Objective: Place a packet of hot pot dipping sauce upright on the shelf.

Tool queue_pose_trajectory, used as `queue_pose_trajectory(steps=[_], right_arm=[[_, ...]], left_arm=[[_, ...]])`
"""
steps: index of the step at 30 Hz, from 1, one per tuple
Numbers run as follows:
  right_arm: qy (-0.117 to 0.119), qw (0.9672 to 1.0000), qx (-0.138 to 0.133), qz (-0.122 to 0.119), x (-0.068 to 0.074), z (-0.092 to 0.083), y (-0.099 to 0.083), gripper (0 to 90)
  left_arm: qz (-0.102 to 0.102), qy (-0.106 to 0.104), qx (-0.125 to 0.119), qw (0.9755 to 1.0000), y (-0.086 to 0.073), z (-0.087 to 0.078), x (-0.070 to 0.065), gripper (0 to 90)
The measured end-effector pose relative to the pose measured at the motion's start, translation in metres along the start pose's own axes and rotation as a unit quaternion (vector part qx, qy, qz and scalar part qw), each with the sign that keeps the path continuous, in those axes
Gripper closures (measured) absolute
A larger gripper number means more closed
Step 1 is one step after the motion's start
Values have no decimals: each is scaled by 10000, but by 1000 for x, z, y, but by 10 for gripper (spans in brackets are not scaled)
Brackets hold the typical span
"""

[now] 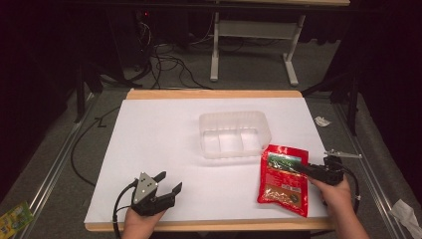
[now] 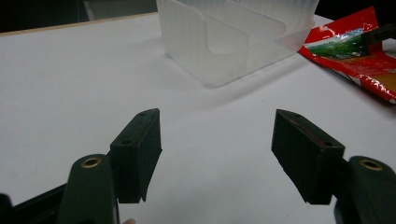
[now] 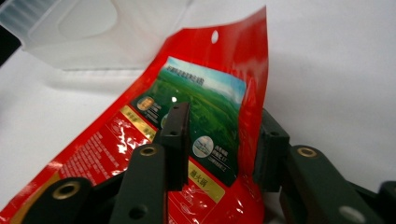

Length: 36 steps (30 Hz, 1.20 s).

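Surface point(image 1: 164, 149) carries clear tray point(image 1: 234, 133); red pouch point(image 1: 284, 179) lies just beside it, right-front. Right gripper point(image 3: 219, 140) pinching pouch's edge — grasp step, I'd say. Next: lift, carry over tray. Left gripper point(image 2: 217, 154) spread, idle.

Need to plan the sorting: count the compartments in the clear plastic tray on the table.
3. The clear plastic tray is split by two dividers into a left compartment, a middle compartment and a right compartment, side by side in a row in the high view.
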State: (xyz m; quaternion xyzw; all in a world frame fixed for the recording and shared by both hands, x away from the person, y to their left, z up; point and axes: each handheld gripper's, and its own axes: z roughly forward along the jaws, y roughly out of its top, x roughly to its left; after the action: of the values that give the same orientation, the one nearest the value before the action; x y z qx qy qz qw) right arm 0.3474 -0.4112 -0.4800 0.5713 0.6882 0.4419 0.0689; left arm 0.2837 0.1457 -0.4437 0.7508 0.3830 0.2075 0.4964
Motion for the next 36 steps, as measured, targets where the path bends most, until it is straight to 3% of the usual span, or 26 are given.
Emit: queue_pose_trajectory(steps=[6, 10, 16, 23, 26, 27, 36], right_arm=[[-405, 9990, 115, -123, 6, 3, 0, 805], [-463, 9988, 93, -103, 7, 3, -1, 892], [-555, 9984, -76, -118, 15, -4, -2, 900], [-675, 9961, -485, -303, 34, -27, -7, 900], [-680, 9943, -725, -394, 45, -37, -10, 900], [-713, 9923, -884, -500, 52, -45, -11, 900], [-440, 9849, -1475, -797, 77, -72, -11, 900]], left_arm=[[-17, 24, -11, 10000, 0, 0, 0, 336], [-12, 16, -27, 10000, 0, -1, -2, 336], [-2, -49, -40, 10000, 1, 0, -5, 336], [47, -191, -76, 9998, 7, 10, -12, 331], [64, -260, -88, 9996, 10, 13, -14, 330], [80, -296, -93, 9995, 11, 16, -15, 330], [114, -456, -87, 9989, 15, 25, -20, 327]])
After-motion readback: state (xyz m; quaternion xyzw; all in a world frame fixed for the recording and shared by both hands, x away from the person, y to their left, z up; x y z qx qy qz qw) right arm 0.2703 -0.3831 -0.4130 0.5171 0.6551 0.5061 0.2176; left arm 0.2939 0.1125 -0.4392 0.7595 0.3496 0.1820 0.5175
